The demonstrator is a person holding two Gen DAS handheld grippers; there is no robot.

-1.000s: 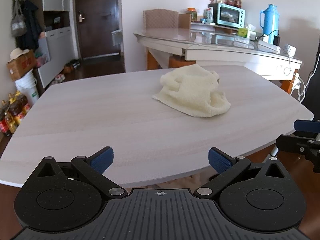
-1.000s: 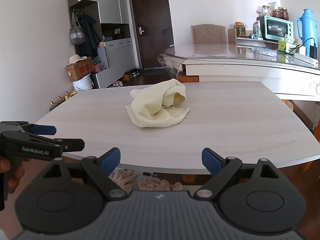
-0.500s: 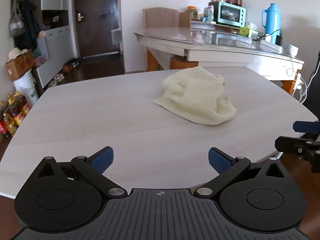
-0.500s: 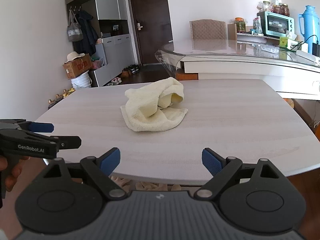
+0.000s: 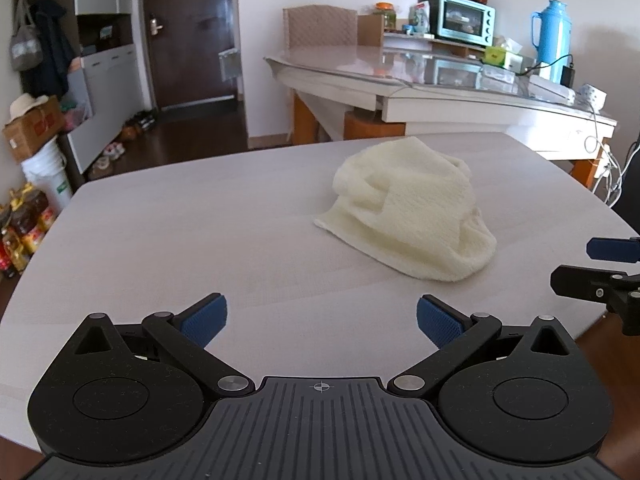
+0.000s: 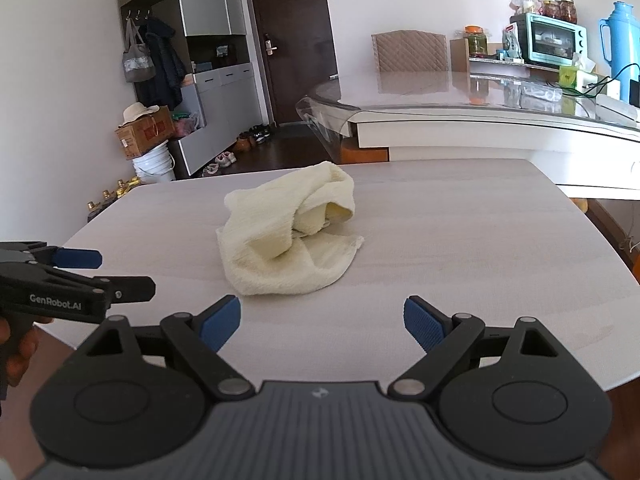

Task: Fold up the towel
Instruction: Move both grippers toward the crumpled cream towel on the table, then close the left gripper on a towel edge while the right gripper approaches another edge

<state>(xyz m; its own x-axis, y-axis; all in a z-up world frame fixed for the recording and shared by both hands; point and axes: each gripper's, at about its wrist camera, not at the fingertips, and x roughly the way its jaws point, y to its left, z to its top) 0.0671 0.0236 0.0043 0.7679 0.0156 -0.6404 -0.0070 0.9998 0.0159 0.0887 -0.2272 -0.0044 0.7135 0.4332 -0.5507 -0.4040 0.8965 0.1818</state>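
A cream towel [image 5: 408, 216] lies crumpled in a heap on the pale wood table [image 5: 180, 240]; it also shows in the right wrist view [image 6: 288, 240]. My left gripper [image 5: 322, 318] is open and empty, over the table's near part, short of the towel. My right gripper [image 6: 322, 322] is open and empty, just short of the towel's near edge. The right gripper shows at the right edge of the left wrist view [image 5: 600, 268]. The left gripper shows at the left of the right wrist view [image 6: 80, 276].
A second table with a glass top [image 5: 420, 76] stands behind, carrying a small oven [image 5: 460, 20] and a blue flask [image 5: 554, 36]. A cabinet, boxes and a white bucket [image 6: 154, 162] stand at the left wall. A dark door [image 6: 292, 40] is at the back.
Both grippers have moved forward over the table toward the towel, which looks larger and nearer now. Both stay open. The towel has not moved.
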